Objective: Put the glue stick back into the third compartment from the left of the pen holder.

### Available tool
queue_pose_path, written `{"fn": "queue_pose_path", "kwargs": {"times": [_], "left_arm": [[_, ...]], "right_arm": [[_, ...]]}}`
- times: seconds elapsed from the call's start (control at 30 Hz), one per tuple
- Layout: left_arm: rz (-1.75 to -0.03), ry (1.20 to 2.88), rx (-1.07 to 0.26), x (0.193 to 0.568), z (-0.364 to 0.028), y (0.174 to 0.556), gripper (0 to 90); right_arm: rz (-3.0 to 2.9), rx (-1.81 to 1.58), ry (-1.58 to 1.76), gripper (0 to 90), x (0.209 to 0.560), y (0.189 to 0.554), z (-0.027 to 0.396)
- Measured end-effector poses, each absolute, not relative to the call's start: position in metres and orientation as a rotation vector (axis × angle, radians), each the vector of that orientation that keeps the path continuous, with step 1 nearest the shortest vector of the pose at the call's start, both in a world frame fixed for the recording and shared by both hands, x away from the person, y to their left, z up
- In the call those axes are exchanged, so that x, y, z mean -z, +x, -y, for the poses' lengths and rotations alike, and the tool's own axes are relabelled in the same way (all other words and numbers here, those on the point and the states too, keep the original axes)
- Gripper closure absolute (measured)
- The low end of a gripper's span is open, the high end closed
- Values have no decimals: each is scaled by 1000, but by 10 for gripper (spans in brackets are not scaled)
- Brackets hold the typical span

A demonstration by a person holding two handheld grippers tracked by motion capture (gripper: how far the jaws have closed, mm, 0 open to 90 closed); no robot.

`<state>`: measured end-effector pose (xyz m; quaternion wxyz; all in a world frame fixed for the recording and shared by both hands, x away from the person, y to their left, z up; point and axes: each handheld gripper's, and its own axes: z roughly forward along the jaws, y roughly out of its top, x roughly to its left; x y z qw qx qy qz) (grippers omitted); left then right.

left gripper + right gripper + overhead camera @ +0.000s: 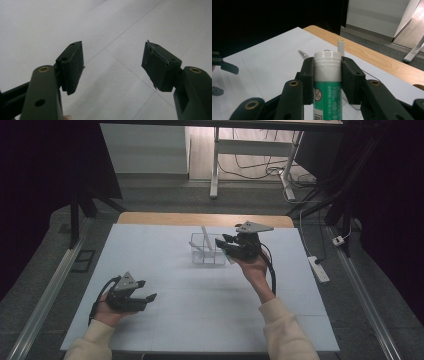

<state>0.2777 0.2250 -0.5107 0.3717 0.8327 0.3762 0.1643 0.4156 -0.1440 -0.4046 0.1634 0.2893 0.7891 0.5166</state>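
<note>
green cylindrical tube (327, 82) with ridged white cap, clamped in right gripper (327, 80).

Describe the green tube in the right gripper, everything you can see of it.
The tube is a slim cylinder with a green printed label bearing a red prohibition symbol and small text, topped by a white ribbed cap, plastic by its look. It stands upright in the right gripper view, clamped between the right gripper pads just below the cap, held above the white table.

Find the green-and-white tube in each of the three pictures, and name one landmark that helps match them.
High view: green-and-white tube right of centre, in the right tool.
Left gripper view: not in it.
Right gripper view: tube bottom centre, clamped between the jaws.
Shared landmark: the white table sheet.
</note>
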Motion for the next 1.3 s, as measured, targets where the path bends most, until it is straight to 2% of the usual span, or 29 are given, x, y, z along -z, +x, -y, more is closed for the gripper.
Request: {"fn": "queue_pose_path", "kwargs": {"times": [1.3], "left_arm": [[-974, 2120, -416, 510, -228, 278, 340]], "right_arm": [[-2169, -1463, 891, 646, 398, 458, 134]]}}
